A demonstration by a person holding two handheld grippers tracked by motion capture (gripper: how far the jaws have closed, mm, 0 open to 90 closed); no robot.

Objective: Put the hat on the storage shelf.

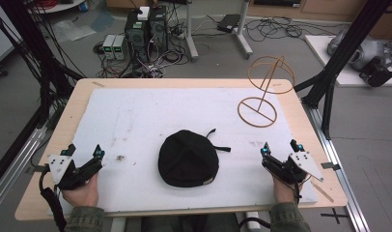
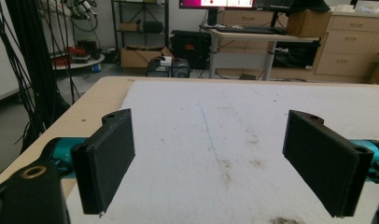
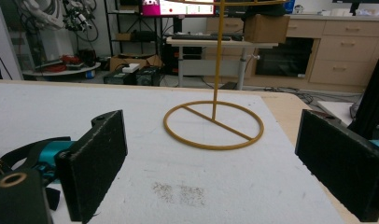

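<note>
A black cap (image 1: 188, 159) lies on the white mat (image 1: 136, 121) near the table's front middle, its strap trailing to the right. At the back right stands a yellow wire hat stand (image 1: 264, 89), with its ring base (image 3: 214, 125) on the mat ahead of the right jaws. My left gripper (image 1: 84, 152) rests at the front left, open, with bare mat between its pads (image 2: 108, 158). To the right of the cap sits my right gripper (image 1: 281, 147), open too, nothing between its pads (image 3: 96, 161).
The wooden table (image 1: 78, 94) ends close to both hands at the front. A small dark stain (image 1: 120, 157) marks the mat left of the cap. Black frame posts (image 1: 346, 43) rise at the right; computers (image 1: 146, 29) and cables cover the floor behind.
</note>
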